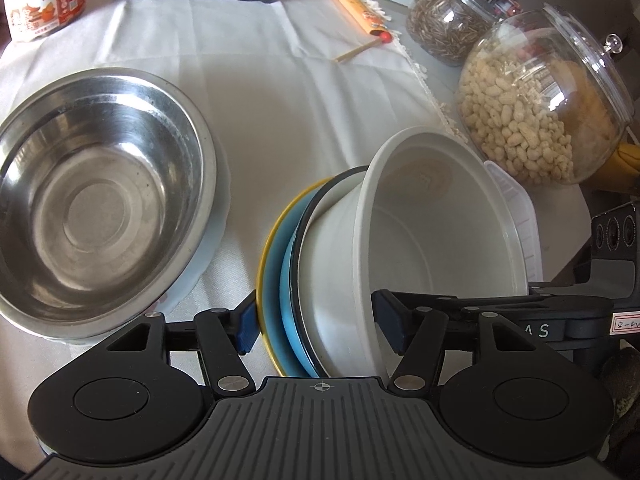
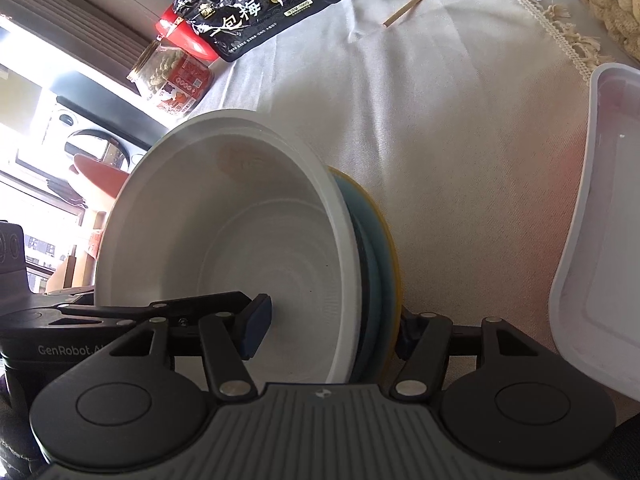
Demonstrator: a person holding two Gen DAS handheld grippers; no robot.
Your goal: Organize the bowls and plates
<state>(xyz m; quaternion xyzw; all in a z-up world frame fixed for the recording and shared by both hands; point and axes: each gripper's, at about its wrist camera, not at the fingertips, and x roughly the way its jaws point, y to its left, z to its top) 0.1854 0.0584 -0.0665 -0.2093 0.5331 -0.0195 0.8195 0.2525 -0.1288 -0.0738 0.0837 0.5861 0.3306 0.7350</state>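
Note:
A stack of dishes is held on edge between both grippers: a white plastic bowl, a dark-rimmed white bowl, a blue plate and a yellow-rimmed plate. My left gripper is shut on the stack, one pad behind the yellow plate, the other inside the white bowl. My right gripper is shut on the same stack from the opposite side; the white bowl and the plates show there. A steel bowl sits on a white plate on the left.
A white cloth covers the table. A clear plastic container lies at the right. Two glass jars, of peanuts and seeds, stand at the back right. A black snack bag, a snack jar and a stick lie further back.

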